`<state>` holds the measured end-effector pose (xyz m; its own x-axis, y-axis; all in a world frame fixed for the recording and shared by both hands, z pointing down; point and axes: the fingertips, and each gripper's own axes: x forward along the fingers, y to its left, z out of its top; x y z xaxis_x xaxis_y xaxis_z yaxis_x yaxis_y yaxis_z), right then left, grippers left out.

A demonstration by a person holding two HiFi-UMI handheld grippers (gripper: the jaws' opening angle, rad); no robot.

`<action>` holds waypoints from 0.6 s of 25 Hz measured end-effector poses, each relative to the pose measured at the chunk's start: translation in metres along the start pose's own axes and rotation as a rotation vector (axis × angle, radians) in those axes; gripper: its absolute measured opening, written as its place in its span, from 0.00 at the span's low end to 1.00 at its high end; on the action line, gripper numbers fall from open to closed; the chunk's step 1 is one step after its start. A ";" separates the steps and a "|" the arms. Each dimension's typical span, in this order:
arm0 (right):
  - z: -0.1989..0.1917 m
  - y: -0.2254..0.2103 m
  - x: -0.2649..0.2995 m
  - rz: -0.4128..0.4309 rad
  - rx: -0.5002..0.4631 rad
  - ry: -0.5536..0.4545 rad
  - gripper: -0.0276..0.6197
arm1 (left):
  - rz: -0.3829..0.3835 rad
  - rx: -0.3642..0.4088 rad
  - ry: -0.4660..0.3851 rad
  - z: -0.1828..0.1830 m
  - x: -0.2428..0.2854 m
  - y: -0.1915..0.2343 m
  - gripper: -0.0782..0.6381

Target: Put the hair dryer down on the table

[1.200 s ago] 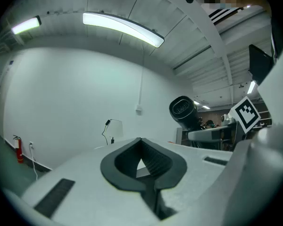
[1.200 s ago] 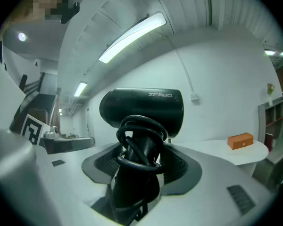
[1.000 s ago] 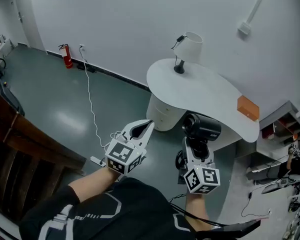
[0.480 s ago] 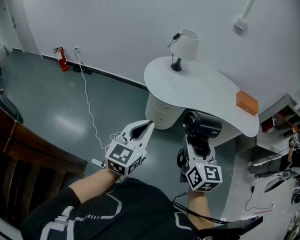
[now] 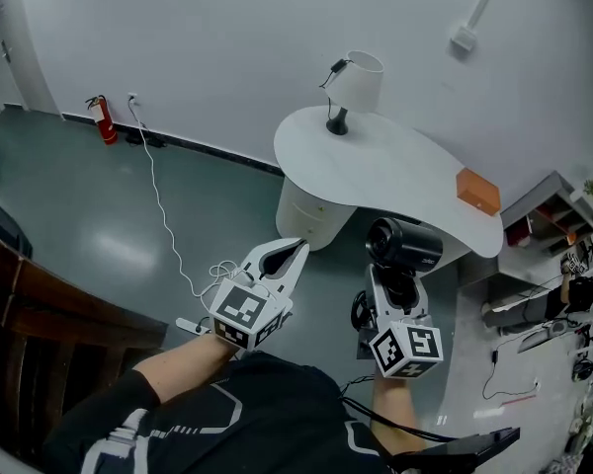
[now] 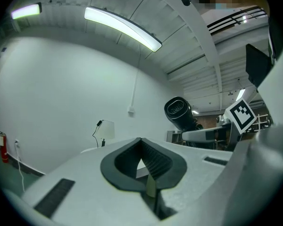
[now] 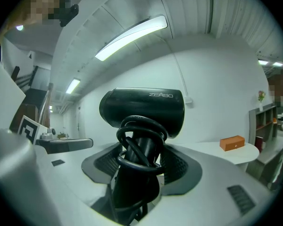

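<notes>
1. My right gripper (image 7: 140, 171) is clamped on the black hair dryer (image 7: 141, 106) by its handle, with the cord (image 7: 140, 145) looped round it and the barrel above the jaws.
2. My left gripper (image 6: 142, 166), just beside it, has its jaws together on nothing.
3. Ahead of both is the white table (image 5: 395, 181), with a lamp (image 5: 352, 85) at the far end and an orange box (image 5: 477, 191) ahead-right.
</notes>
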<state>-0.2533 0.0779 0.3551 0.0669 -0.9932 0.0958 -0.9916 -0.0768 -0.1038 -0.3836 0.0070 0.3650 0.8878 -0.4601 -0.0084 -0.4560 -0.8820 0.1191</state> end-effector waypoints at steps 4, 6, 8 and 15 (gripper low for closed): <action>-0.002 -0.001 -0.004 -0.032 -0.003 0.000 0.45 | -0.021 -0.006 0.002 -0.003 0.003 0.002 0.12; -0.002 -0.005 -0.009 -0.048 0.000 0.001 0.45 | -0.029 -0.020 0.012 -0.006 0.005 0.000 0.12; -0.001 -0.011 -0.012 -0.060 -0.003 -0.002 0.45 | -0.040 -0.020 0.016 -0.006 0.007 -0.005 0.12; 0.003 -0.042 -0.008 -0.074 0.005 -0.013 0.45 | -0.039 -0.009 0.017 -0.003 0.032 -0.014 0.12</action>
<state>-0.2122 0.0891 0.3561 0.1411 -0.9859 0.0903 -0.9835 -0.1500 -0.1014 -0.3489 0.0047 0.3658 0.9060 -0.4233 0.0041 -0.4203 -0.8984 0.1277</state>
